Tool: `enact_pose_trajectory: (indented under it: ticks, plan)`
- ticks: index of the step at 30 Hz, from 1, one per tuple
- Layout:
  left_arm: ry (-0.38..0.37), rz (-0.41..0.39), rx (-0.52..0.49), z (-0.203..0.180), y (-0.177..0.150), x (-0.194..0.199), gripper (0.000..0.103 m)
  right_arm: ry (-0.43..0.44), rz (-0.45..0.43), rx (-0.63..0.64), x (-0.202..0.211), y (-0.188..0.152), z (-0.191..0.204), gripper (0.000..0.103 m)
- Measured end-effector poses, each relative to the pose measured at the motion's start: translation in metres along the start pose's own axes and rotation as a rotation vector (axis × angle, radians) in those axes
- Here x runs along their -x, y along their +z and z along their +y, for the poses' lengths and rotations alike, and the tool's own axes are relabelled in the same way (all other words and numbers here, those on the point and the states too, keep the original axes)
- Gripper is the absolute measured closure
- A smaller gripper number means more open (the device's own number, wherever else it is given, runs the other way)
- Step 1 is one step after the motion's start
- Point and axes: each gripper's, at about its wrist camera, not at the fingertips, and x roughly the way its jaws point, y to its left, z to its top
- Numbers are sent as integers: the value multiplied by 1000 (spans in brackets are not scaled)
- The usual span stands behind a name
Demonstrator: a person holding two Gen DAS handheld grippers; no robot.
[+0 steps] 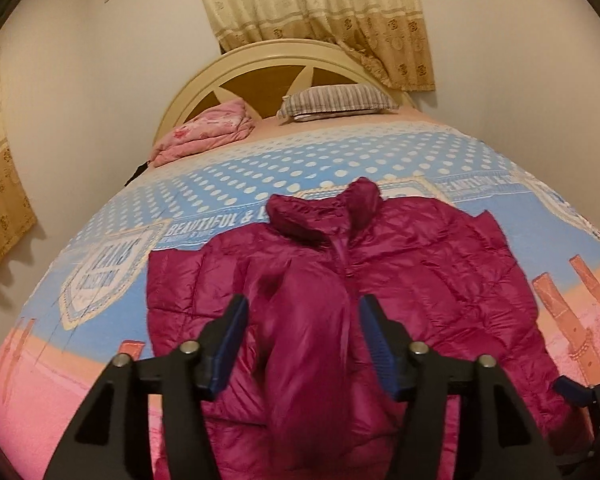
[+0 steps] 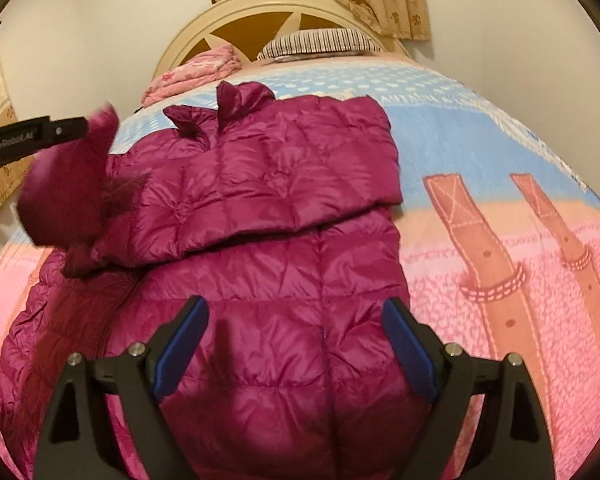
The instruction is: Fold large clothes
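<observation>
The magenta puffer jacket (image 2: pixel 268 208) is spread on the bed (image 2: pixel 500 152); the right gripper (image 2: pixel 296 344) is held spread above its hem at 6 o'clock; the left gripper (image 1: pixel 304 332) is likewise spread, around a raised sleeve (image 1: pixel 308 320).

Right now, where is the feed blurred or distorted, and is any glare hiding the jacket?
Left wrist view: sleeve between the open fingers motion-blurred; bed bulges from fisheye. Right wrist view: the left gripper's sleeve end smeared; jacket shiny but quilting readable.
</observation>
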Motion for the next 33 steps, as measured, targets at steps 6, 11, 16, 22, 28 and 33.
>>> enact_pose_trajectory:
  ticks: [6, 11, 16, 22, 28, 33]
  plan:
    - [-24, -31, -11, -2, -2, 10, 28, -10, 31, 9, -7, -2, 2, 12]
    - [4, -59, 4, 30, -10, 16, 20, -6, 30, 9, -6, -3, 2, 12]
    - [-59, 8, 122, 87, -27, -1, 15, 9, 12, 27, 5, 3, 7, 12]
    - [-66, 90, 213, 126, -49, -22, 15, 76, 32, 93, 17, 29, 36, 11]
    - [-126, 186, 284, 149, -64, -39, 14, 171, 73, 7, -10, 73, 57, 7]
    - [-120, 174, 301, 163, -82, -43, 4, 154, 139, -4, -66, 81, 77, 30]
